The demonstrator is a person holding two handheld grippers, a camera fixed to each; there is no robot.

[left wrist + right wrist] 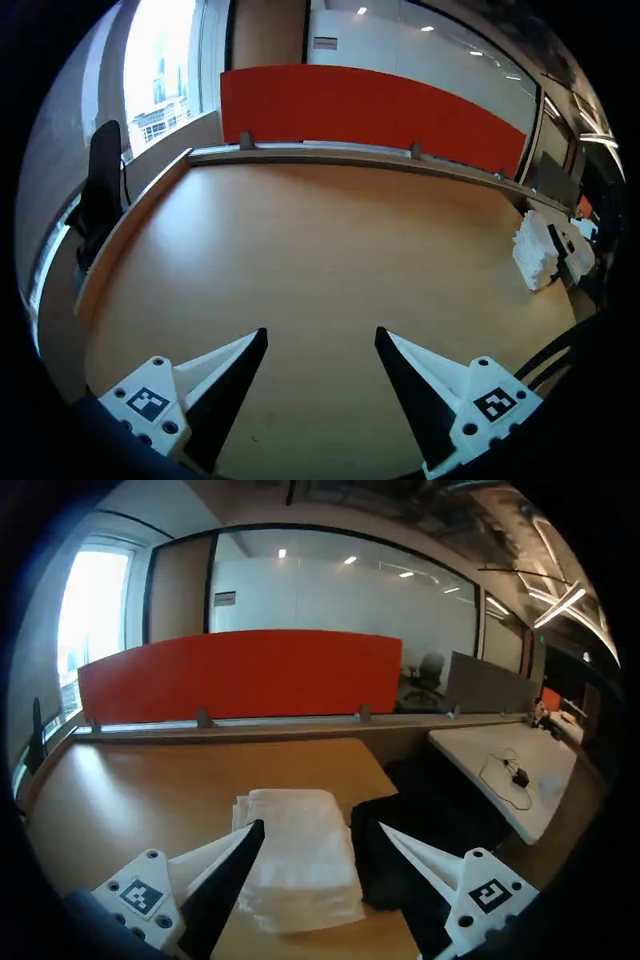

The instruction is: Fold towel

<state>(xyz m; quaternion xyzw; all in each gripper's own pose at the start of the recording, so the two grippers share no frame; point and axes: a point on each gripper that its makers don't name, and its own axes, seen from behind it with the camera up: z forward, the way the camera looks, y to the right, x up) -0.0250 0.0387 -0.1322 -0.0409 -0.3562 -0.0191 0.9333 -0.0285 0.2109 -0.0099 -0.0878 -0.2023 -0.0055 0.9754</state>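
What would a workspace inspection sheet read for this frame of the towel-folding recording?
Surface: light wooden desk top, bare ahead of the left gripper.
Job's things: stack of folded white towels near the desk's right edge.
Clutter: black object beside the stack, unclear what.
Grippers: left gripper open, empty; right gripper open, empty, stack just ahead.
Cables: thin black cable on the white neighbouring desk.
Surroundings: red divider panel, bright window, black office chair.
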